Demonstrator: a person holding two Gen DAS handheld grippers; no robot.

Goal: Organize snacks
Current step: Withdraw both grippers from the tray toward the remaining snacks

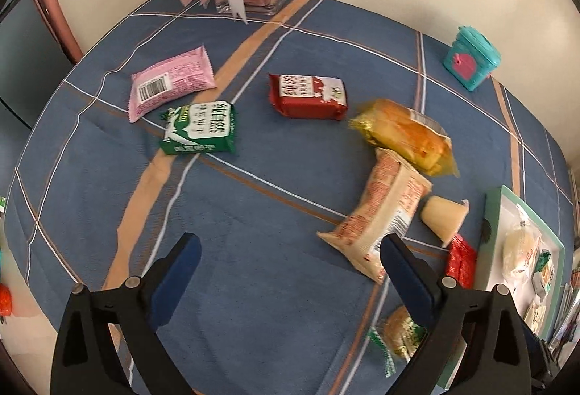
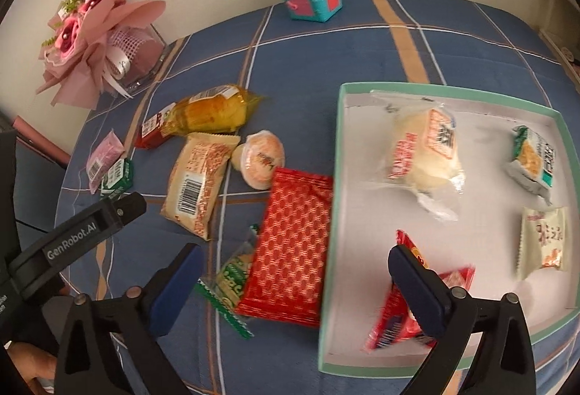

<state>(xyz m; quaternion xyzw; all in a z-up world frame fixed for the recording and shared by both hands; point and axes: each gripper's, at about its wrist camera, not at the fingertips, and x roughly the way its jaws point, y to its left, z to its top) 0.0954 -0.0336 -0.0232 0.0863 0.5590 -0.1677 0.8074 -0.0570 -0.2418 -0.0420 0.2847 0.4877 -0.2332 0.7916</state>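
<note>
A red checkered snack pouch [image 2: 290,246] lies flat on the blue plaid desk [image 2: 362,43], touching the outside wall of the mint-rimmed tray [image 2: 335,141]. It looks light, crinkly and slippery, best pinched along a sealed edge. Both the right gripper [image 2: 293,290] and left gripper [image 1: 290,271] hover with fingers apart, empty.
</note>
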